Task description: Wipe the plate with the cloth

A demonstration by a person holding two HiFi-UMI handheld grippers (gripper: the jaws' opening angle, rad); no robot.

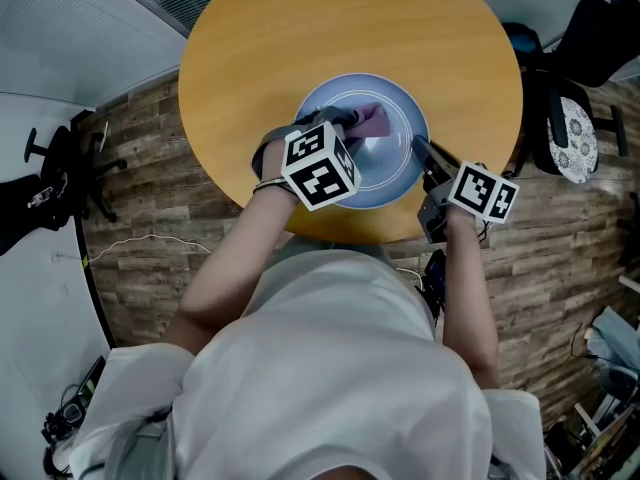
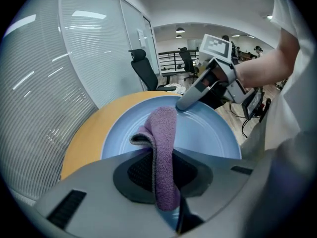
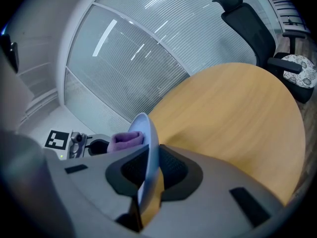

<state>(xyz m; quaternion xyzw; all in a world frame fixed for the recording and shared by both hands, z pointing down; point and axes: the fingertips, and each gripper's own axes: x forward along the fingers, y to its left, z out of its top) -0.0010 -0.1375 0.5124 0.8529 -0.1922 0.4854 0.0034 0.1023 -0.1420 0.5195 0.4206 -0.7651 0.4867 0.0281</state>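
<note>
A light blue plate [image 1: 385, 173] lies near the front edge of a round wooden table [image 1: 250, 58]. My left gripper [image 1: 350, 124] is shut on a purple cloth [image 1: 369, 120], which rests on the plate's inner surface. In the left gripper view the cloth [image 2: 165, 148] hangs folded between the jaws over the plate [image 2: 213, 133]. My right gripper [image 1: 423, 152] is shut on the plate's right rim. In the right gripper view the rim [image 3: 149, 143] stands edge-on between the pads, the cloth [image 3: 125, 140] behind it.
An office chair with a patterned cushion [image 1: 575, 138] stands right of the table, another black chair [image 1: 55, 173] to the left. Cables lie on the wood floor [image 1: 150, 248]. A glass wall with blinds [image 3: 133, 58] is beyond the table.
</note>
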